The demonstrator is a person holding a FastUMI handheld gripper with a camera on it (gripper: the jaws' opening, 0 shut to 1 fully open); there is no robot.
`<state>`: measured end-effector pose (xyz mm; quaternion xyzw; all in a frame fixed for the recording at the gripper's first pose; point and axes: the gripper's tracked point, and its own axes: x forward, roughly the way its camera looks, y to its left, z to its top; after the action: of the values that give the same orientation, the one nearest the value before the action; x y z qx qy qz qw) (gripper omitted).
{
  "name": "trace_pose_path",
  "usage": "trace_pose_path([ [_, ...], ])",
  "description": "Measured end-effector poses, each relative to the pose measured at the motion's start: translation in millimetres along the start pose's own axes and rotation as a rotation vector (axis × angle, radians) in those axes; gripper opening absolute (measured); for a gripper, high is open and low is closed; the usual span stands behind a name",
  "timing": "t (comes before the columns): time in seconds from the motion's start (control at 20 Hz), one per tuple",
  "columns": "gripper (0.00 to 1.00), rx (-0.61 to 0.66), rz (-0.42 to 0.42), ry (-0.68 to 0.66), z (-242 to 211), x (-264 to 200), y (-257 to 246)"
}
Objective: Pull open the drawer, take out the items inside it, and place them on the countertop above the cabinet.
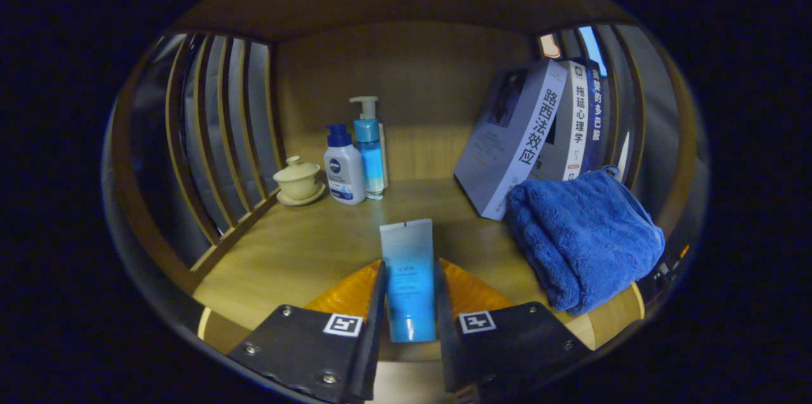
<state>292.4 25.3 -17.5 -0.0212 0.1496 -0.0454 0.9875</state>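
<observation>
Tube (407, 277) is standing up between the two fingers (410, 302), which are squeezing it on both sides, just over the wooden surface (298, 252). It is looking light, soft and a bit slippery, so it is needing a gentle squeeze around its middle, or it may be bending or sliding out. Beyond it the bottles (355, 160) and the blue towel (583, 236) are sitting well apart, leaving room for it.

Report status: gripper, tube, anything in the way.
Gripper shut on tube, held over countertop. Towel close on one side. Bottles and books further back.
</observation>
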Motion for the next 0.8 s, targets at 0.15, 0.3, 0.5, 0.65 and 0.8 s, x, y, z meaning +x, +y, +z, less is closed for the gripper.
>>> trace_pose_path([
  [0.15, 0.41, 0.006, -0.006, -0.015, 4, 4, -1],
  [0.3, 0.41, 0.051, -0.012, -0.042, 18, -5, -4],
  [0.5, 0.71, 0.105, -0.003, -0.030, 21, -40, -4],
  [0.65, 1.00, 0.098, -0.008, -0.071, 25, -75, -10],
  [0.8, 1.00, 0.057, 0.008, -0.109, 26, -117, -11],
])
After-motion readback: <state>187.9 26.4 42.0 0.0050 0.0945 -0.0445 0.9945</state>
